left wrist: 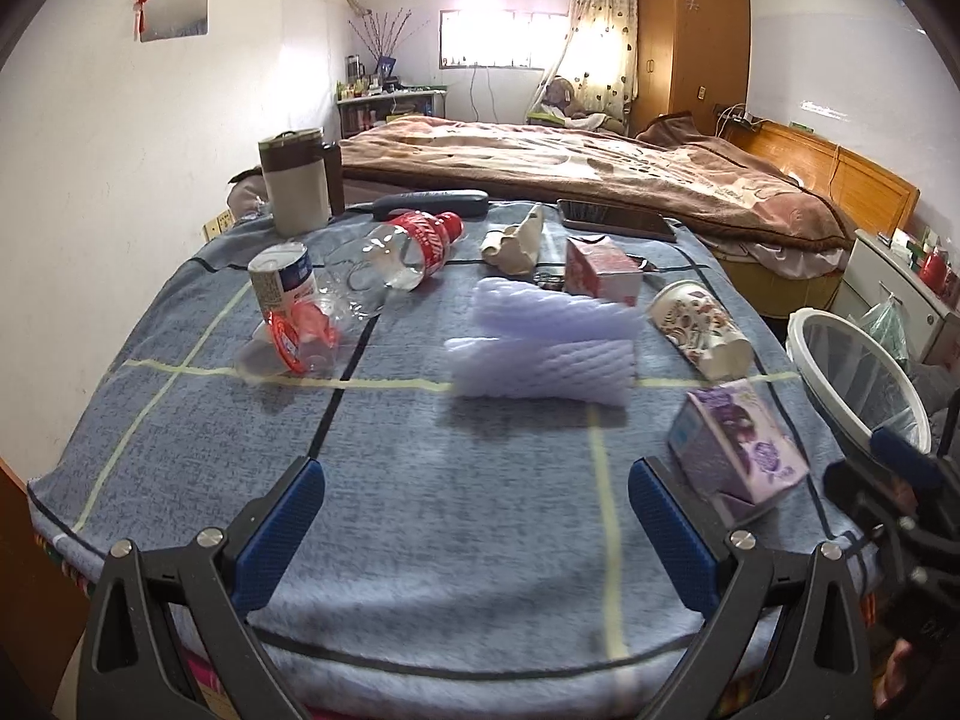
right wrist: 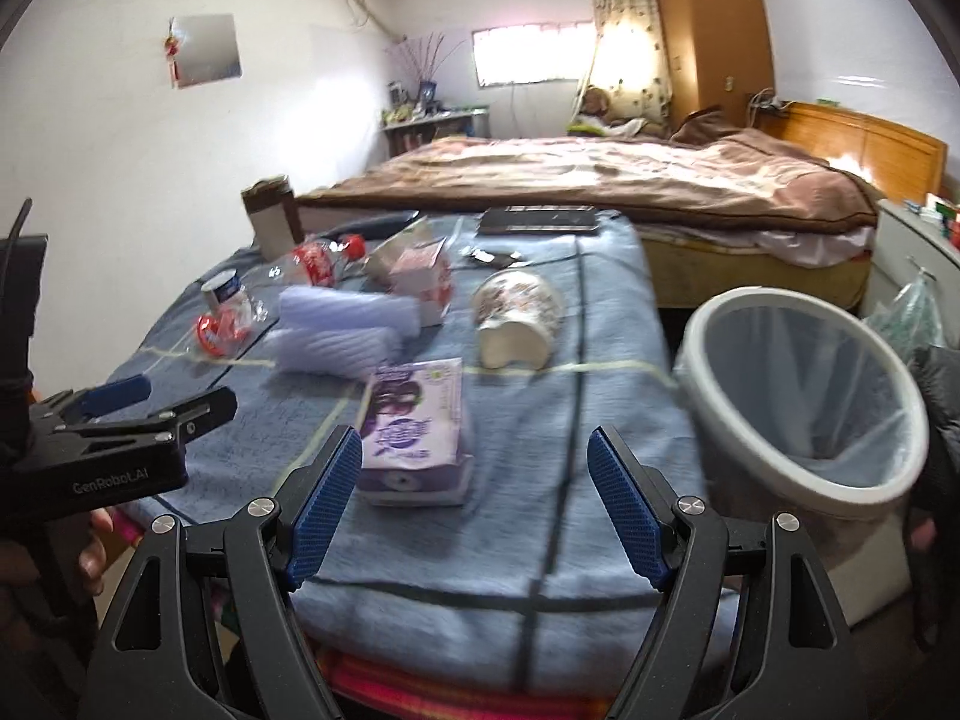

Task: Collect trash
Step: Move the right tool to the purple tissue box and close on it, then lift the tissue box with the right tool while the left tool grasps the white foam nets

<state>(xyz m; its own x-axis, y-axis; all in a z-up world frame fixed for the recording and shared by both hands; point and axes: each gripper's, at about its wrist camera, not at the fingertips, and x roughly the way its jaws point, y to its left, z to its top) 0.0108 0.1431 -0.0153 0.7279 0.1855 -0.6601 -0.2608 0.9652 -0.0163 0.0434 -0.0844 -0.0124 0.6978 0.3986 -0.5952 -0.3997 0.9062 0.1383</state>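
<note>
Trash lies on a blue blanket-covered table (left wrist: 420, 510). A purple carton (left wrist: 735, 441) lies near the right edge, also in the right wrist view (right wrist: 414, 438). A paper cup (left wrist: 699, 327) (right wrist: 519, 318) lies on its side. Lavender foam wrap (left wrist: 546, 342) (right wrist: 342, 330), a pink carton (left wrist: 600, 270), two clear bottles with red labels (left wrist: 414, 246) (left wrist: 300, 336), a can (left wrist: 282, 285) and crumpled paper (left wrist: 516, 240) lie farther back. My left gripper (left wrist: 477, 504) is open and empty over the near blanket. My right gripper (right wrist: 474, 480) is open, just behind the purple carton.
A white bin with a clear liner (right wrist: 804, 396) (left wrist: 858, 378) stands off the table's right edge. A tall jar (left wrist: 294, 180), a black case (left wrist: 618, 219) and a dark handset (left wrist: 432, 204) sit at the table's back. A bed (left wrist: 600, 174) lies beyond.
</note>
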